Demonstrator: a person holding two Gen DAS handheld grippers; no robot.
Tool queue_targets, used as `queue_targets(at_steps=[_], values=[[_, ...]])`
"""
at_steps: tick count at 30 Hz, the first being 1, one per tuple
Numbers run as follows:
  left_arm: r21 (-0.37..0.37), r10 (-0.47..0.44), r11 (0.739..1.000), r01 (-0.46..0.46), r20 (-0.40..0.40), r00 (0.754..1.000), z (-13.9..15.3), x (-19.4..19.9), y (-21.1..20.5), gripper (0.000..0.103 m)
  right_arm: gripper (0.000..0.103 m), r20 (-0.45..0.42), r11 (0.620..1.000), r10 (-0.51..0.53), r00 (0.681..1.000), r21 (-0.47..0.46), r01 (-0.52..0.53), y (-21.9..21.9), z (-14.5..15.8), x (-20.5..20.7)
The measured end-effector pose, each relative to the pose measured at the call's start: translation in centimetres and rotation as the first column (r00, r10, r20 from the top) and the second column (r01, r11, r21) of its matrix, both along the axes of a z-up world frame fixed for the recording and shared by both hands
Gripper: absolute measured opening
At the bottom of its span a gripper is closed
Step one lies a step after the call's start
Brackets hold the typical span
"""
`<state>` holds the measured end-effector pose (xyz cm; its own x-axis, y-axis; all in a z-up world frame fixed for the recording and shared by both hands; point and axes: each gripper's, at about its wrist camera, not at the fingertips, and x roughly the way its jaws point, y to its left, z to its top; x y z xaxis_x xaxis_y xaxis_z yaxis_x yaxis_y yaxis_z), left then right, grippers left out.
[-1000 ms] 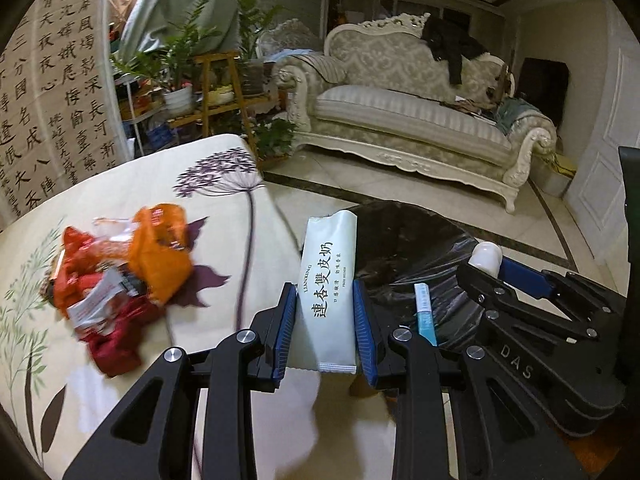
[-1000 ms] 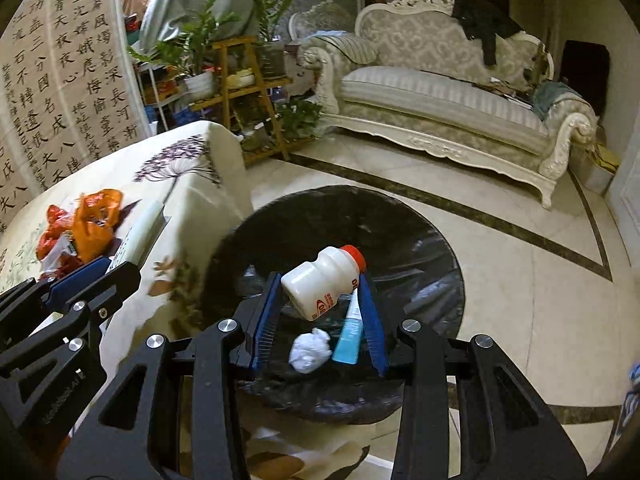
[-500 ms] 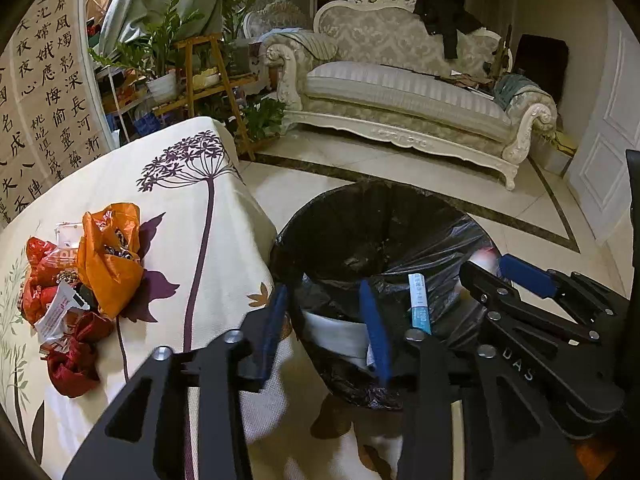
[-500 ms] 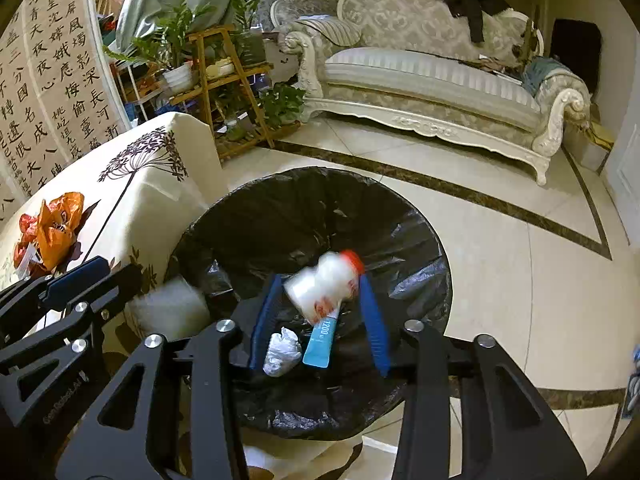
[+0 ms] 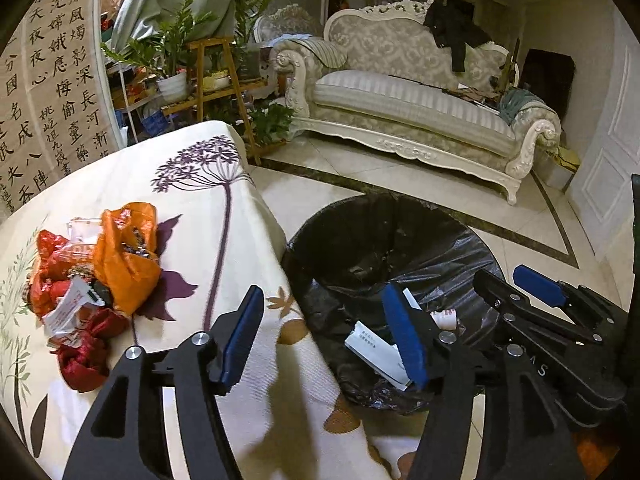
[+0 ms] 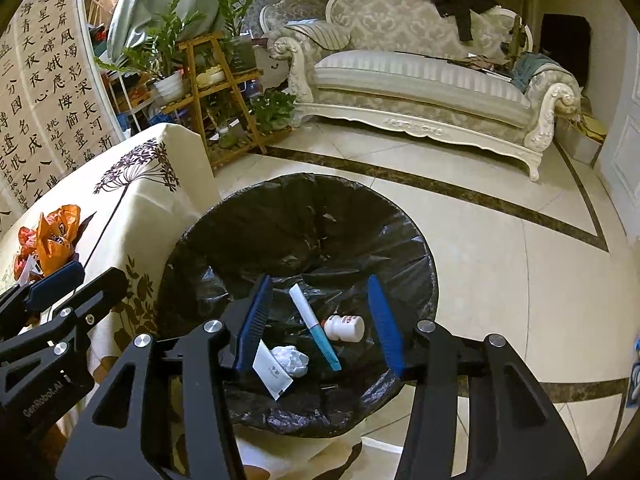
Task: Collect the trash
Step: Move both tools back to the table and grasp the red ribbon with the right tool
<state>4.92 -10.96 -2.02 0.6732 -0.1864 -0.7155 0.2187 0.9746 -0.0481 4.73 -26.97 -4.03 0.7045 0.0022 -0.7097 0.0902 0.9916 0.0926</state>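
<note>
- My left gripper (image 5: 324, 338) no longer clamps the white wrapper (image 5: 378, 354); its jaws now stand wide apart, and the wrapper lies inside the black-lined bin (image 6: 304, 216).
- My right gripper (image 6: 320, 320) has let go too (a second ago it pinched the small white bottle (image 6: 345, 326)), and the bottle now lies on its side in the bin beside the blue-and-white tube (image 6: 316, 328).
- Both grippers have shifted from the table edge to over the bin.

**Bin beside the table**

The bin (image 6: 296, 240) stands on the floor just right of the table (image 5: 192, 200). In it lie a bottle (image 6: 345, 327), a tube (image 6: 314, 326), a wrapper (image 6: 272, 374) and crumpled paper (image 6: 291, 360). A trash pile (image 5: 92, 276) sits on the table; a sofa (image 5: 408, 108) stands behind.
</note>
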Motion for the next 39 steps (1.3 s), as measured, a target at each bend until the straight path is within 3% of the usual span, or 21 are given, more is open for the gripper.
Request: queue_targets(at_steps=[10,16,30,39], values=[[0.006,0.088,0.996,-0.088,0.037,0.995,1.5,-1.3,4.5,0.064,0.049,0.025,0.998,0.056,0.998,0.008,-0.057,3.2,1.4,-0.4],[0.009,0.189,0.982,-0.190,0.047,0.981,2.0,-2.4,9.5,0.065,0.049,0.034,0.991,0.134,0.990,0.012,-0.134,6.9,2.1,-0.5],[0.029,0.402,0.914,-0.404,0.057,0.914,2.0,-5.0,19.8,0.069,0.050,0.038,0.944,0.331,0.943,-0.007,-0.331,16.9,3.4,-1.1],[0.032,0.475,0.878,-0.477,0.060,0.878,1.5,-6.6,24.3,0.070,0.050,0.023,0.900,0.435,0.900,-0.004,-0.436,22.8,3.7,-1.7]])
